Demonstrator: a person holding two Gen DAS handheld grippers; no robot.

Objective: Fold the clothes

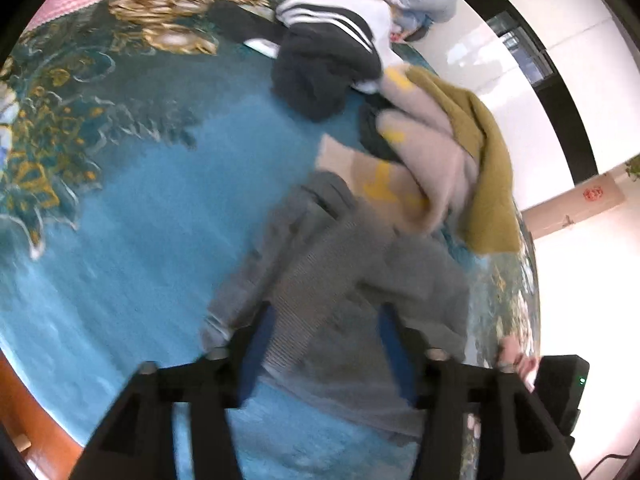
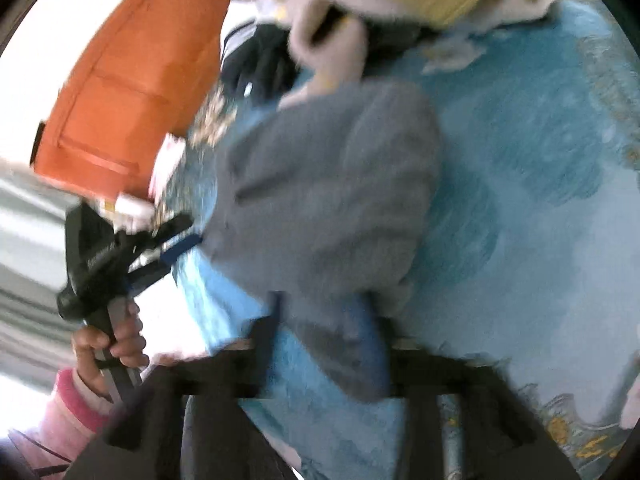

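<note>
Blue floral bedding [image 1: 132, 208] covers the work surface under both tools. Left gripper [image 1: 326, 344]: jaws spread, with the ribbed hem of the gray sweater [image 1: 340, 280] lying between the blue-padded fingers [image 1: 256, 356]; whether the pads pinch the fabric cannot be determined. Right gripper [image 2: 324, 332]: jaws apart, a fold of the same sweater draped between them; grip state likewise unclear through blur. Ahead of the left gripper, past the sweater, lies a pile: beige garment [image 1: 424, 160], olive knit [image 1: 484, 160], and black clothing with white stripes [image 1: 332, 32]. Beyond the right gripper, to its left, stands an orange headboard [image 2: 128, 92].
</note>
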